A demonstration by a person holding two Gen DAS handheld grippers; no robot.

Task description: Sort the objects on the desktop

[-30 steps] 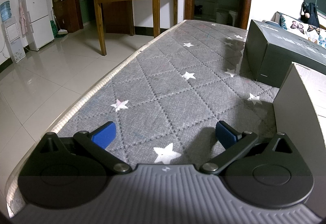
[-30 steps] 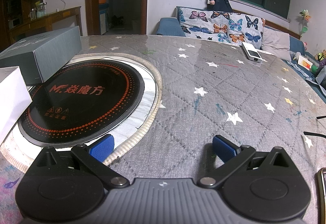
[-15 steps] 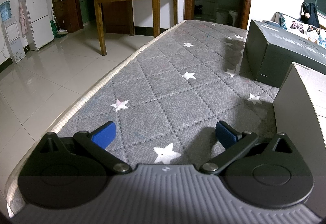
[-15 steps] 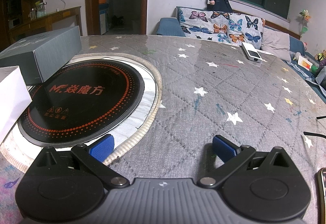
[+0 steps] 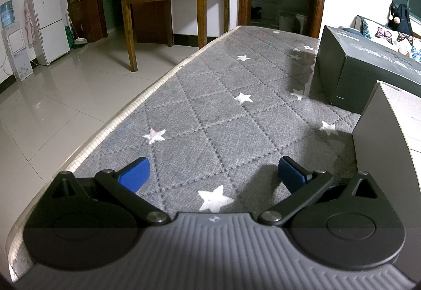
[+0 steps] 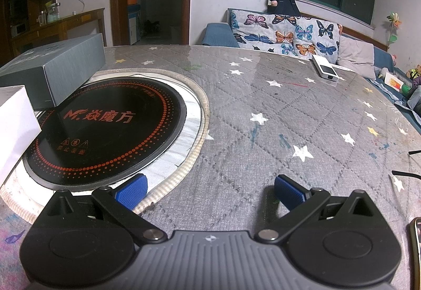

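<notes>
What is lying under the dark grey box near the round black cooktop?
The dark grey box rests partly on the black cooktop, its near corner overlapping the steel rim, and partly on the star-patterned table cover. Anything beneath it is hidden.

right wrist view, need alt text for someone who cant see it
The open right gripper hovers empty over a grey star-patterned table cover. A round black induction cooktop sits to its left, with a dark grey box and a white box beside it.

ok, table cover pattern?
Grey quilted diamonds with white stars; clearest in left wrist view.
</notes>
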